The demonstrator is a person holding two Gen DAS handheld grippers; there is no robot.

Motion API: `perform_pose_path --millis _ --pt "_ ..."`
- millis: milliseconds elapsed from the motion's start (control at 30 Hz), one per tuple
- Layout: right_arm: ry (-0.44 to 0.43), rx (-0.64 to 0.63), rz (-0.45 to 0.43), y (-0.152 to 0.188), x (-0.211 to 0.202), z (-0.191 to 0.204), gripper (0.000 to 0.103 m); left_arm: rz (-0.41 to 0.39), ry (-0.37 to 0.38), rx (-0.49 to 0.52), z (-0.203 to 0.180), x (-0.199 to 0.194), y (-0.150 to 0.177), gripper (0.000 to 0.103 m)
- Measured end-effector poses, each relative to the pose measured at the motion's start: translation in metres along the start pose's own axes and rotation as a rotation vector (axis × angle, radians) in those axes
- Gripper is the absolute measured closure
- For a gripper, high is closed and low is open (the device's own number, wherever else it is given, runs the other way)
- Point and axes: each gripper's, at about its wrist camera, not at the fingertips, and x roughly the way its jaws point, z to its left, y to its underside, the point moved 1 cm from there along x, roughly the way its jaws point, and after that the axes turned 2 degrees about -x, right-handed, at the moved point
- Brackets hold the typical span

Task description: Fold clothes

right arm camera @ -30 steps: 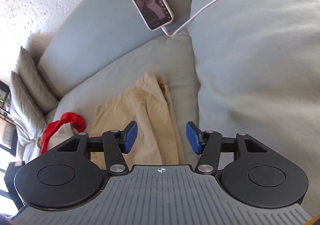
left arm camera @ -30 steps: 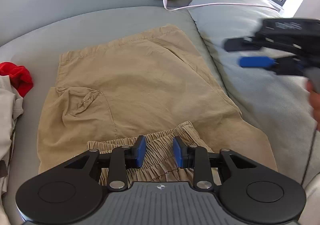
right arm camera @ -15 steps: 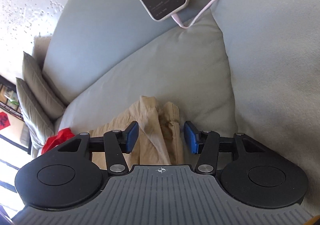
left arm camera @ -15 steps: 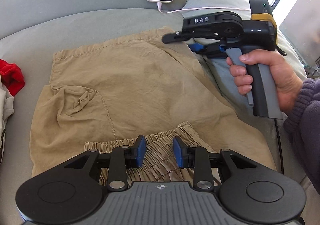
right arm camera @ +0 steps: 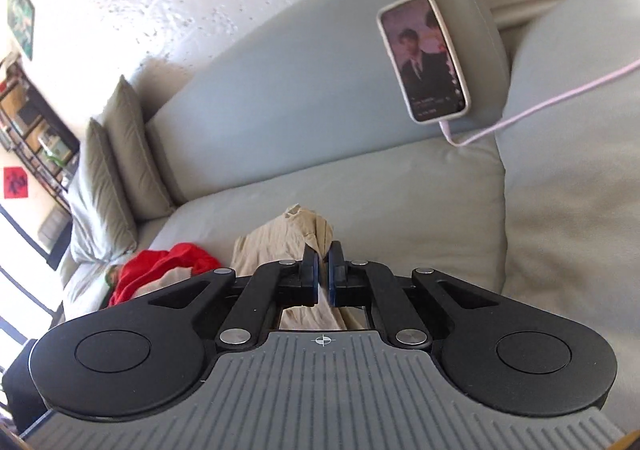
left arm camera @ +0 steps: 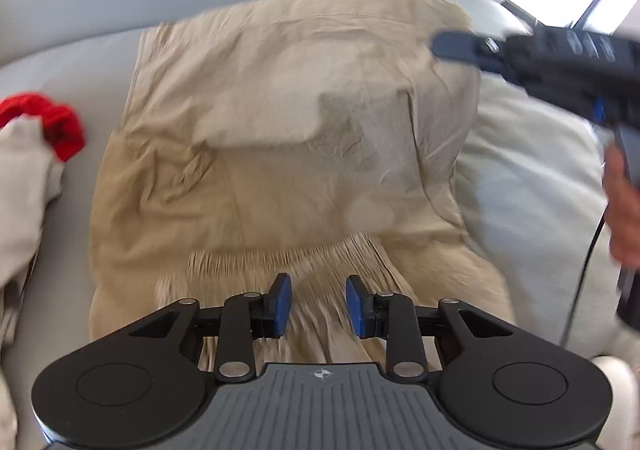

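Tan shorts [left arm camera: 280, 138] lie on the grey sofa seat, elastic waistband [left arm camera: 288, 262] nearest me. My left gripper [left arm camera: 318, 304] is open and empty, hovering just above the waistband. My right gripper [right arm camera: 323, 278] is shut on the far right hem corner of the tan shorts [right arm camera: 304, 234] and holds it lifted off the seat. In the left wrist view the right gripper [left arm camera: 460, 48] is at the upper right, with the far leg of the shorts raised and curling toward me. That view is motion-blurred.
A phone [right arm camera: 424, 58] with a pink cable [right arm camera: 552, 102] leans on the sofa back. A red garment [left arm camera: 44, 122] and a pale garment [left arm camera: 24, 202] lie at the left. A large grey cushion [left arm camera: 532, 178] is at the right. Two pillows [right arm camera: 108, 170] stand at the sofa's far end.
My right gripper has shut on the far hem of the shorts and lifted it up and toward me. My left gripper stayed open over the waistband.
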Motion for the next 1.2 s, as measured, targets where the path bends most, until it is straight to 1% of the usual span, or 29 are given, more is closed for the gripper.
perform_pose_path --millis 133,233,300,367,467,533,600,667,700,767,800,867,967,1033,1067,1100,1133,1167,1200 --pt "0.015 -0.117 -0.016 0.027 -0.051 0.037 0.099 -0.013 0.039 -0.056 0.014 -0.066 0.039 0.069" --pt "0.022 -0.193 -0.027 0.051 -0.085 0.061 0.099 -0.034 0.065 -0.116 0.038 -0.108 0.068 0.067" --pt "0.015 -0.229 -0.027 0.071 -0.105 0.070 0.099 -0.055 0.073 -0.171 0.058 -0.130 0.087 0.067" --pt "0.022 -0.273 -0.003 0.098 -0.122 0.080 0.099 -0.079 0.069 -0.226 0.076 -0.148 0.107 0.067" --pt "0.048 -0.332 0.053 0.142 -0.141 0.087 0.099 -0.105 0.058 -0.282 0.094 -0.159 0.128 0.067" --pt "0.079 -0.357 0.110 0.175 -0.147 0.085 0.099 -0.117 0.069 -0.301 0.098 -0.157 0.132 0.067" --pt "0.134 -0.385 0.163 0.197 -0.144 0.081 0.099 -0.135 0.088 -0.313 0.096 -0.152 0.127 0.067" --pt "0.171 -0.413 0.194 0.209 -0.139 0.078 0.099 -0.190 0.108 -0.291 0.090 -0.150 0.117 0.067" --pt "0.179 -0.421 0.191 0.208 -0.138 0.080 0.099 -0.219 0.109 -0.273 0.086 -0.147 0.110 0.067" --pt "0.192 -0.438 0.194 0.207 -0.137 0.082 0.099 -0.264 0.070 -0.211 0.073 -0.131 0.089 0.067" --pt "0.197 -0.448 0.199 0.207 -0.137 0.084 0.099 -0.271 0.043 -0.166 0.065 -0.121 0.079 0.068" --pt "0.208 -0.465 0.208 0.209 -0.138 0.087 0.099 -0.253 -0.013 -0.073 0.051 -0.095 0.062 0.072" --pt "0.225 -0.467 0.214 0.211 -0.139 0.089 0.099 -0.229 -0.089 0.035 0.037 -0.060 0.045 0.073" --pt "0.231 -0.463 0.224 0.215 -0.141 0.090 0.101 -0.233 -0.117 0.092 0.033 -0.046 0.041 0.073" --pt "0.231 -0.458 0.231 0.217 -0.142 0.090 0.103 -0.212 -0.135 0.121 0.033 -0.038 0.040 0.075" --pt "0.230 -0.447 0.241 0.220 -0.144 0.089 0.103 -0.158 -0.152 0.138 0.033 -0.029 0.040 0.079" --pt "0.232 -0.431 0.250 0.221 -0.146 0.087 0.103 -0.099 -0.148 0.133 0.036 -0.022 0.043 0.083" --pt "0.234 -0.407 0.252 0.220 -0.149 0.086 0.103 -0.061 -0.135 0.120 0.040 -0.018 0.048 0.083" --pt "0.235 -0.377 0.251 0.218 -0.153 0.084 0.102 -0.055 -0.124 0.117 0.043 -0.019 0.055 0.083"
